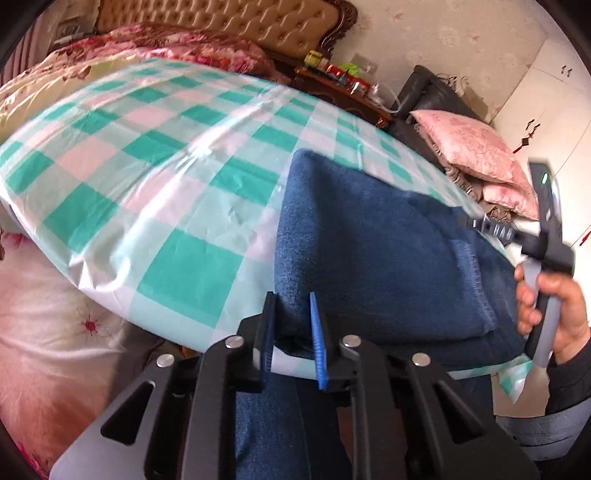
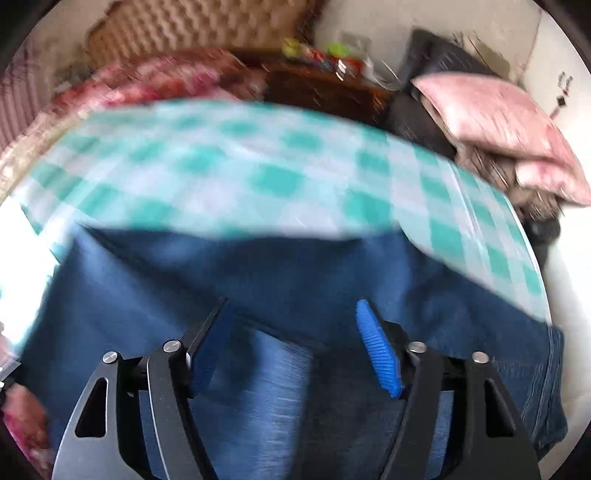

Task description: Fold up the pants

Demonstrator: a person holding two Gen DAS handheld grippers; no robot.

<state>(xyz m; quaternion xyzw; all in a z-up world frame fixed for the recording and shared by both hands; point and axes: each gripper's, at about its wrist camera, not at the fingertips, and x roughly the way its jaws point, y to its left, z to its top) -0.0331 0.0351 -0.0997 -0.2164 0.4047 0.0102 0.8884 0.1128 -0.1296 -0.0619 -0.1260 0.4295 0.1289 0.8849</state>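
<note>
Because a fold needs a held edge, the left gripper (image 1: 291, 321) is closed on the near corner of the blue pants (image 1: 388, 258), which lie partly folded on the checked cloth (image 1: 166, 177) at its near right edge. The right gripper (image 2: 288, 332) hovers over the denim with jaws apart, gripping nothing, probably placed to take the opposite edge.

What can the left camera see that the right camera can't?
Only the left view shows the right gripper from outside, the hand holding it, and the left gripper pinching the pants' edge. Only the right view shows the right gripper's blue pad, its jaws open over the pants. Both show the checked cloth, pink pillow and headboard.
</note>
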